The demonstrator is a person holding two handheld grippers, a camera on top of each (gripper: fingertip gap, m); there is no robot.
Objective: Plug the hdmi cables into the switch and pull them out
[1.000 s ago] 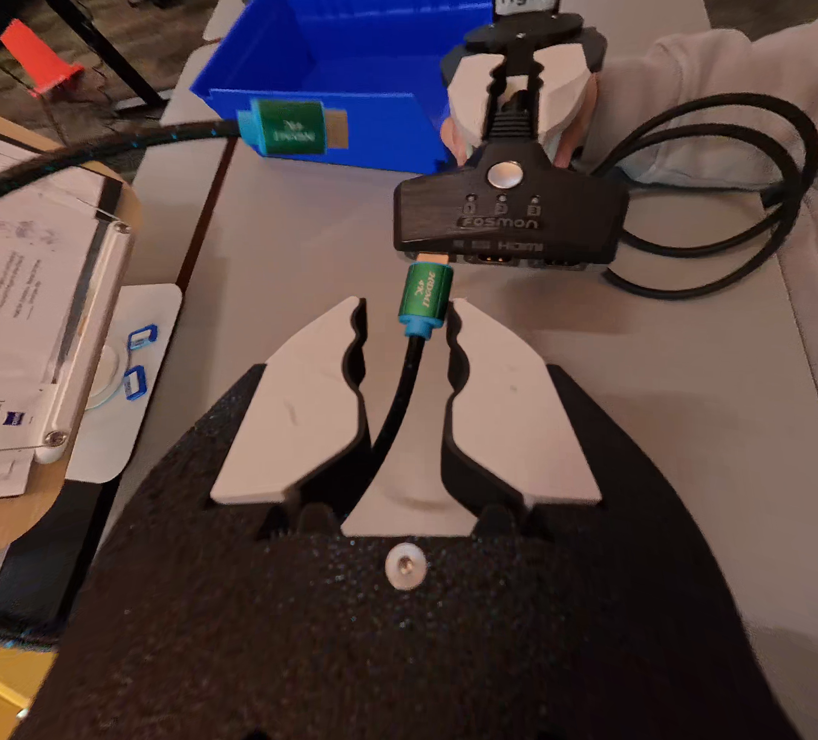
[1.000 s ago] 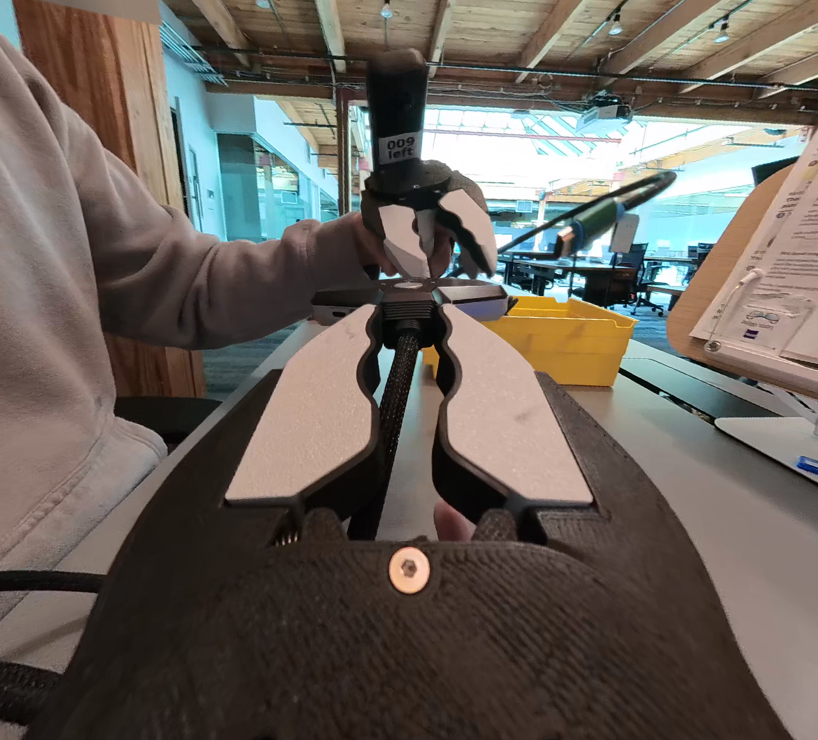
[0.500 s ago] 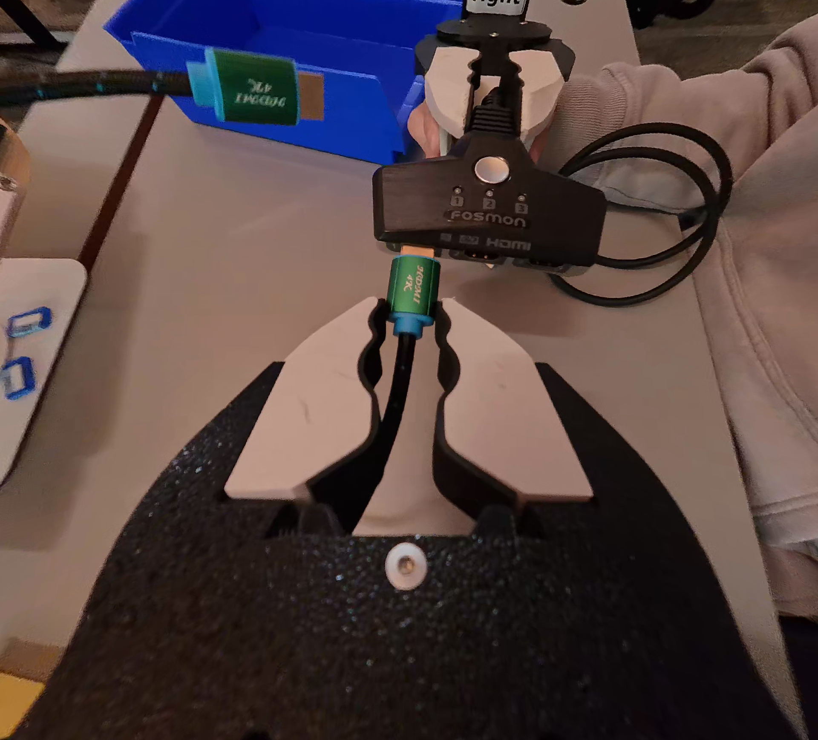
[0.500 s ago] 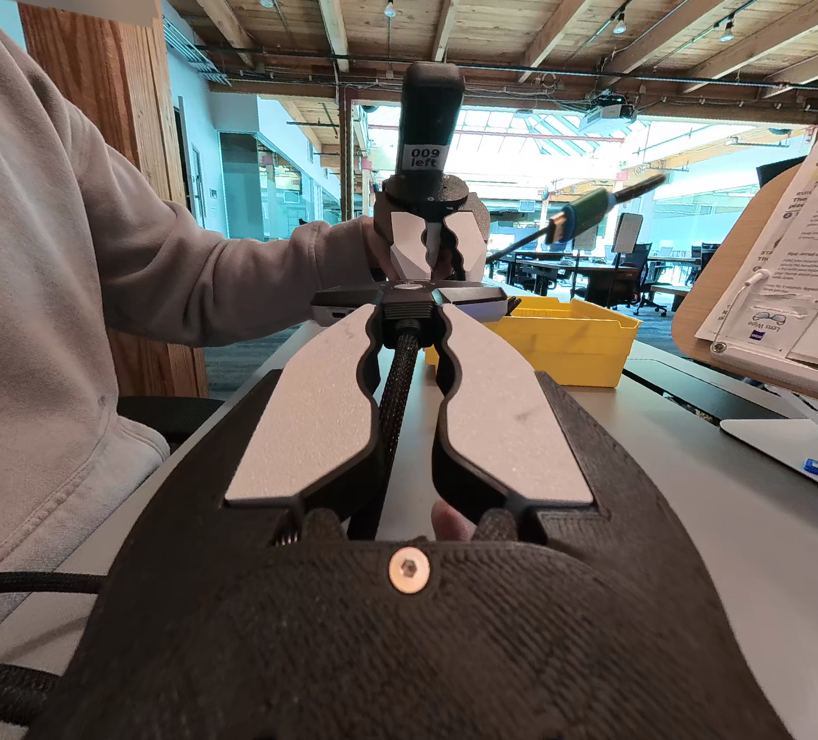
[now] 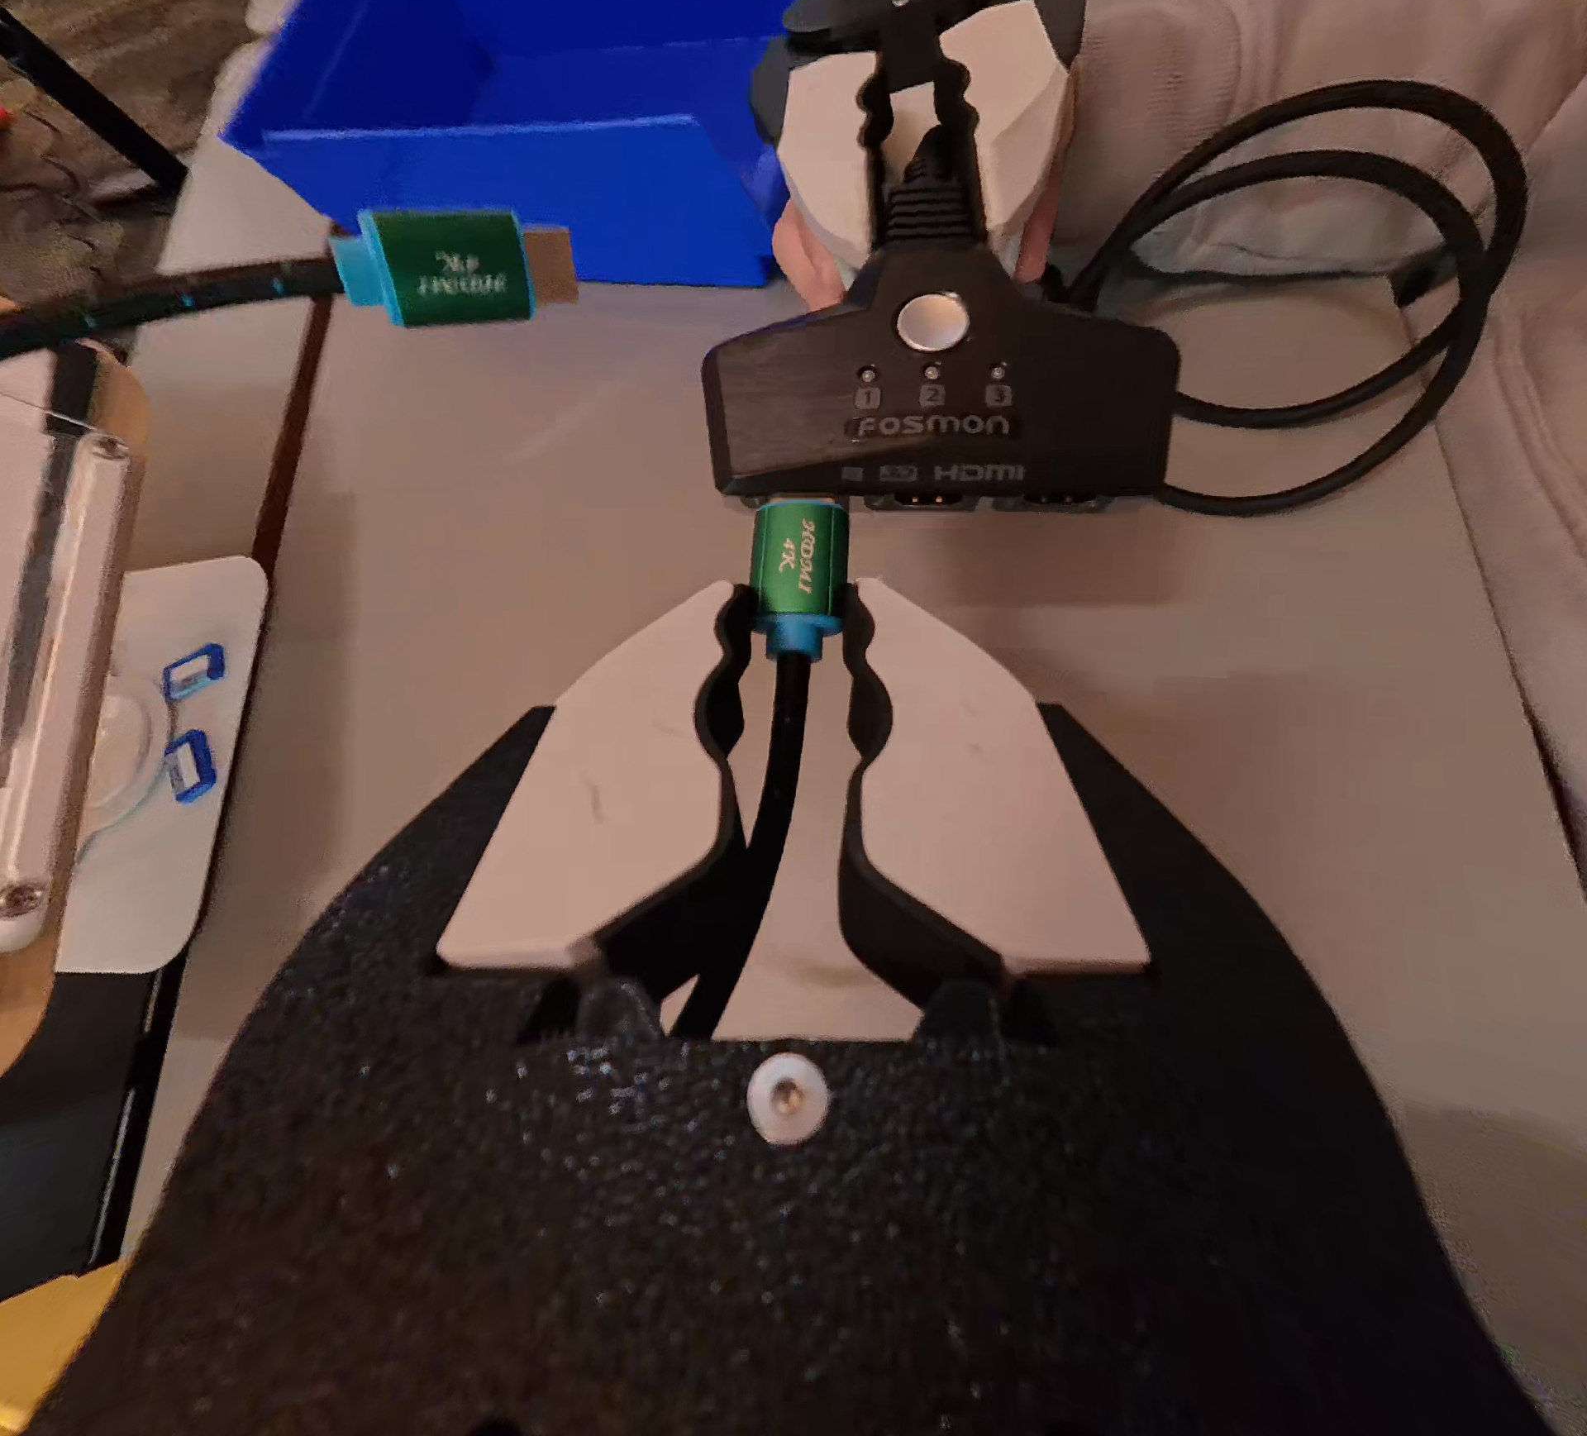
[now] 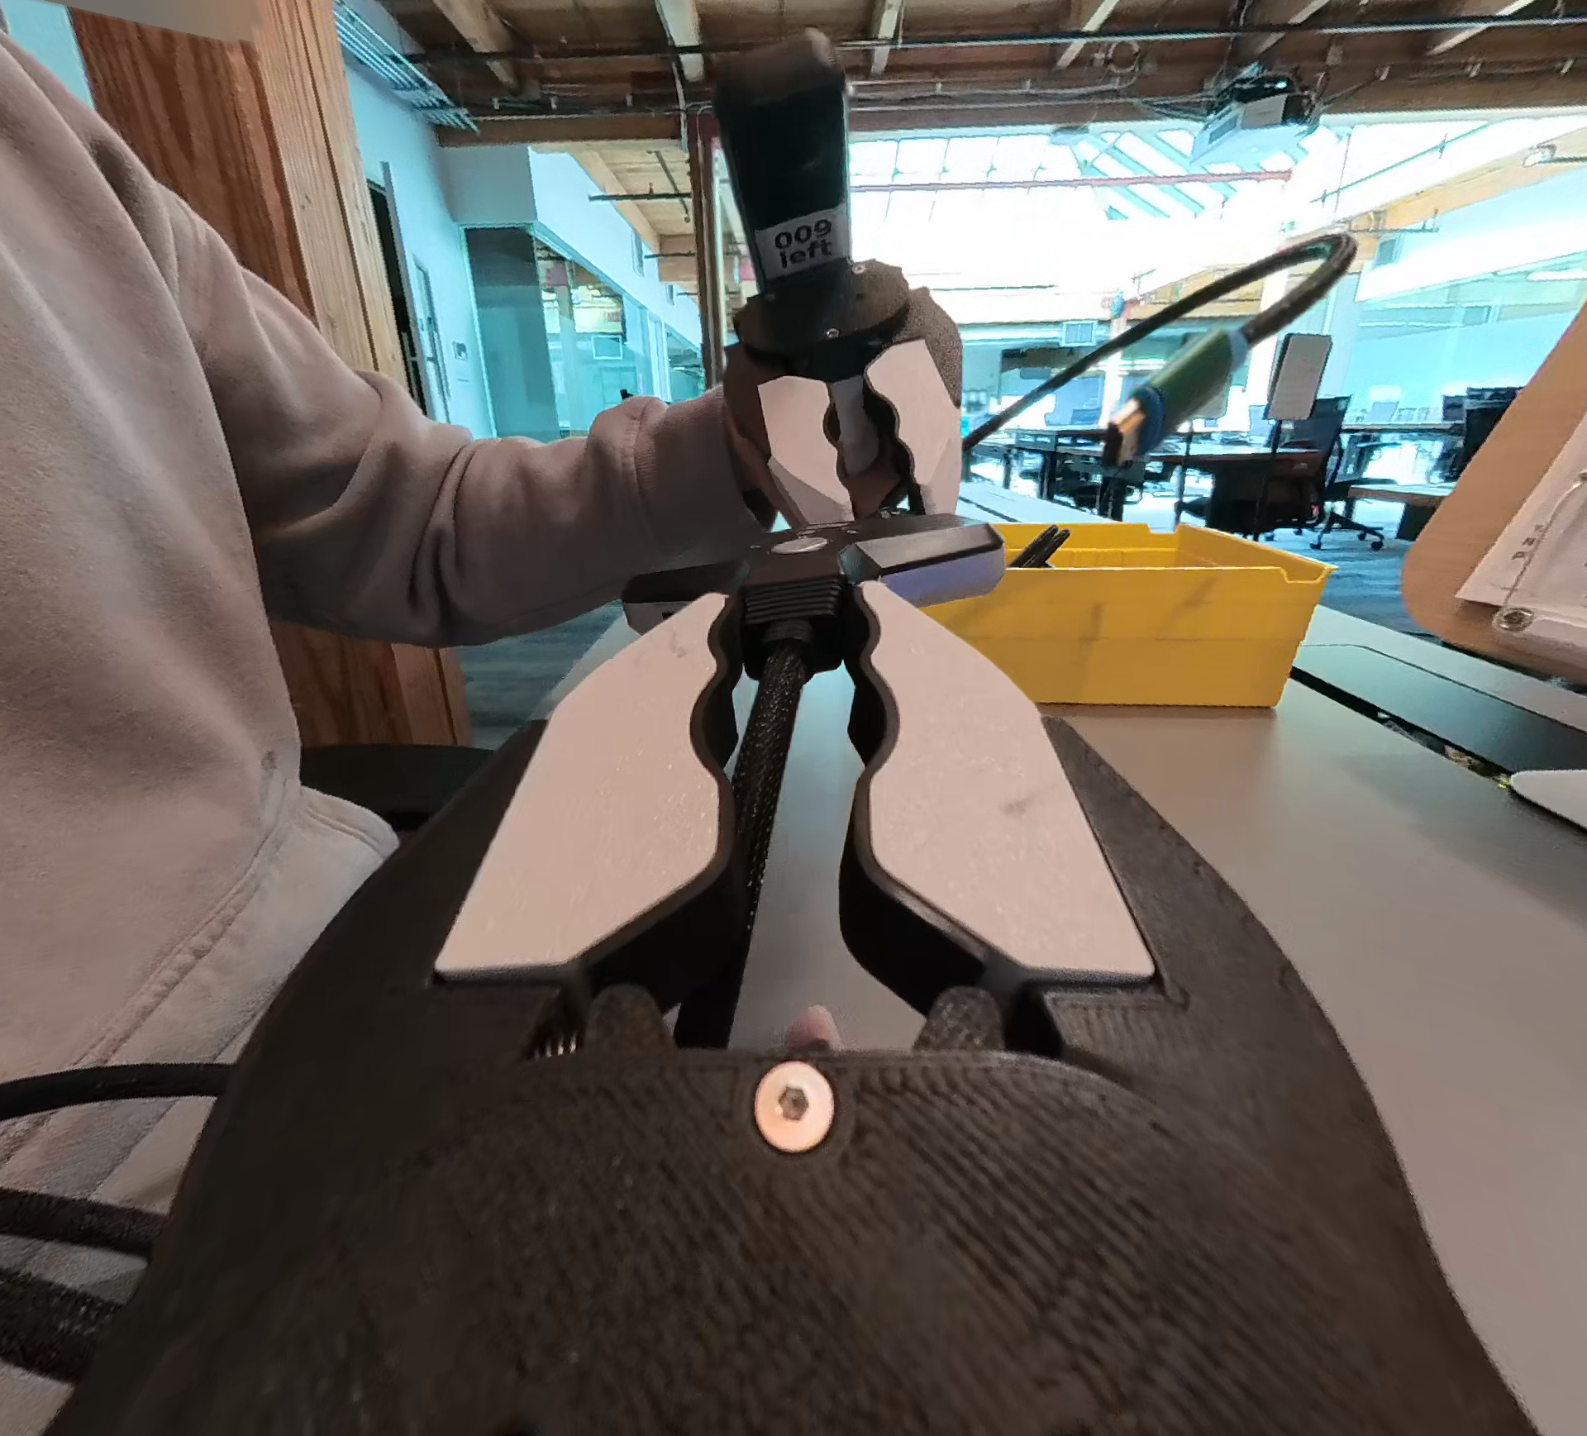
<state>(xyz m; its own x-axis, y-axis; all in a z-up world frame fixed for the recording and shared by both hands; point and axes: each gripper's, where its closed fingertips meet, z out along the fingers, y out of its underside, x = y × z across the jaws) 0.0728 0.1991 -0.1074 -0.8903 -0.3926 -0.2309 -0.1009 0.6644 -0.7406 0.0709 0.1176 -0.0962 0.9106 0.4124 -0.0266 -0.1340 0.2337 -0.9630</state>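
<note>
Nearer now: blue bin (image 5: 550, 63), grey table (image 5: 515, 467).

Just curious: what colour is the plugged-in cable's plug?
Green plug with a blue collar, clearest in the left wrist view.

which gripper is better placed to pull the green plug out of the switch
Left. The left gripper has its jaws around the green plug seated in the switch. The right gripper is busy bracing the switch by its rear cable collar.

Right tongs (image 6: 792, 604) clamp the switch's (image 6: 816, 566) cable collar.
</note>
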